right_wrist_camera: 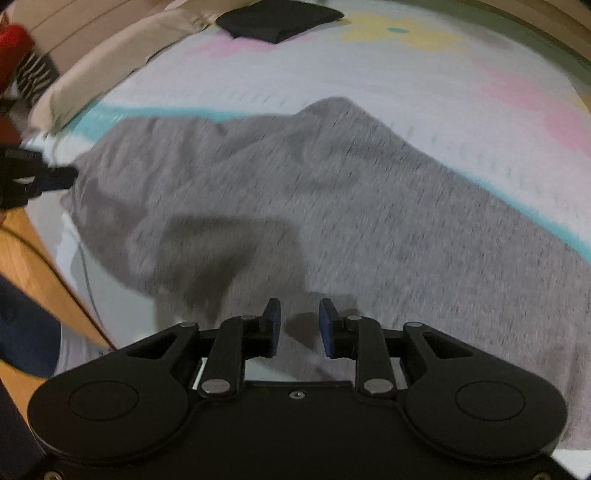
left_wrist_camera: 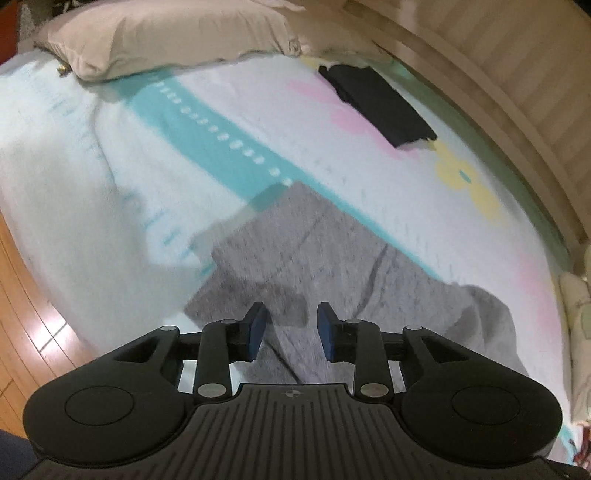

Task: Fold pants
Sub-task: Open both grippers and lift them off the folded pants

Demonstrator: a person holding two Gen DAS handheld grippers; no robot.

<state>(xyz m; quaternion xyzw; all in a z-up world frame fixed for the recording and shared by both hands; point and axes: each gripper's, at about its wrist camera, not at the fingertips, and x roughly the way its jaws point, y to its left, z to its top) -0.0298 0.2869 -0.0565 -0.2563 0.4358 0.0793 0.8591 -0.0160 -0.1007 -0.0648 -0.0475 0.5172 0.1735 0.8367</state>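
Note:
Grey pants (left_wrist_camera: 332, 258) lie spread and rumpled on the bed's white patterned blanket (left_wrist_camera: 110, 155). In the left wrist view my left gripper (left_wrist_camera: 293, 325) hovers just above the grey cloth, open, with nothing between its blue pads. The right wrist view shows the same grey pants (right_wrist_camera: 332, 206) filling the middle of the picture. My right gripper (right_wrist_camera: 299, 325) stands open over them, its gap bare. At that view's left edge the left gripper (right_wrist_camera: 40, 179) shows as a dark shape by the pants' edge.
A folded black garment (left_wrist_camera: 376, 105) lies far back on the bed, near a beige pillow (left_wrist_camera: 166, 33). A wooden bed frame (left_wrist_camera: 498, 92) curves along the right. Wood floor (left_wrist_camera: 29, 314) shows at the left below the bed's edge.

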